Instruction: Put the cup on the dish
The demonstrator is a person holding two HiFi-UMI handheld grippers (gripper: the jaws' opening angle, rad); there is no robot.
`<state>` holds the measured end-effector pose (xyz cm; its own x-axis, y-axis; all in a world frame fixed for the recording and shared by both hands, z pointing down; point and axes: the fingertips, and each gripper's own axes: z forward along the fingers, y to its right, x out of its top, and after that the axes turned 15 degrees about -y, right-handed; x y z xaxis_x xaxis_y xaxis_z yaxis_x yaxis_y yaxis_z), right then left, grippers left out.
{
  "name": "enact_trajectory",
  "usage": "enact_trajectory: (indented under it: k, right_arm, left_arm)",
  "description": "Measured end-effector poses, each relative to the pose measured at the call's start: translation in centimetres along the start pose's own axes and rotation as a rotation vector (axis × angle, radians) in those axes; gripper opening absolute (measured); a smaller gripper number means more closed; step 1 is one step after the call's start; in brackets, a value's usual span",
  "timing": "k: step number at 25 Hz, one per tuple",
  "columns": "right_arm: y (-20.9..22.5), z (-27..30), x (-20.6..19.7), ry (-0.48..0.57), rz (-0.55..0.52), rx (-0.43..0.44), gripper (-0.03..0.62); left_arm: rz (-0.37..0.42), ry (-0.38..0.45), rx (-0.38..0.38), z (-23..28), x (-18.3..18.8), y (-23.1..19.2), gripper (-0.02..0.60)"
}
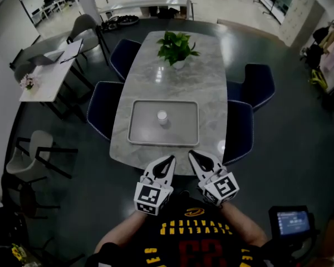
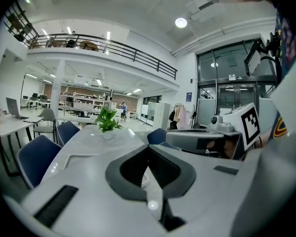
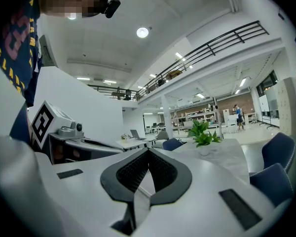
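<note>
A small white cup (image 1: 162, 117) stands near the middle of a pale rectangular tray (image 1: 138, 128) on the marble table (image 1: 172, 82); whether a dish lies under it is too small to tell. Both grippers hover side by side over the table's near edge, short of the tray. My left gripper (image 1: 171, 158) is shut with nothing in it, and my right gripper (image 1: 192, 154) is shut and empty too. In the left gripper view the jaws (image 2: 148, 147) meet at the tips, and a sliver of the cup (image 2: 144, 179) shows through the gap behind them. The right gripper view shows closed jaws (image 3: 148, 151) pointing level along the table.
A potted green plant (image 1: 177, 49) stands at the table's far end. Dark blue chairs (image 1: 103, 115) (image 1: 239, 129) line both long sides. A white desk (image 1: 47, 74) with a laptop stands to the left, and a device with a lit screen (image 1: 292, 222) at lower right.
</note>
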<state>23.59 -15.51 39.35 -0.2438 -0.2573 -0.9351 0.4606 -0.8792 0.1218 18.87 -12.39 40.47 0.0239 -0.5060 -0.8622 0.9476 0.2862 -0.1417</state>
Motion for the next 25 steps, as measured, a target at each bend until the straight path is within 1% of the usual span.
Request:
enact_trajectory:
  k: [8,14,16,18,21,25]
  right_arm:
    - [-0.4,-0.2,-0.1,0.006,-0.013,0.028,0.006]
    - [-0.4,-0.2,-0.4,0.005,-0.017,0.034,0.006]
    - [0.1,0.6,-1.0,-0.018,-0.031,0.023,0.006]
    - [0.5,2.0,-1.3,-0.053,-0.052,0.028,0.006]
    - [-0.5,3.2,0.4,-0.024,-0.045,0.080,0.006]
    - [-1.8,3.2,-0.8,-0.030,-0.041,0.160,0.006]
  left_arm:
    - [-0.017,0.004,0.019,-0.3,-0.5,0.1,0.001]
    - [-0.019,-0.002,0.017,-0.1,-1.0,0.2,0.000]
    - [-0.018,0.004,0.019,0.5,-1.1,-0.4,0.001]
    - [-0.021,0.019,0.040,0.6,-0.7,-1.7,0.000]
    - [-0.049,0.033,0.090,-0.1,-0.3,-2.8,0.001]
    - [-0.095,0.023,0.141,-0.9,-1.7,-2.9,0.000]
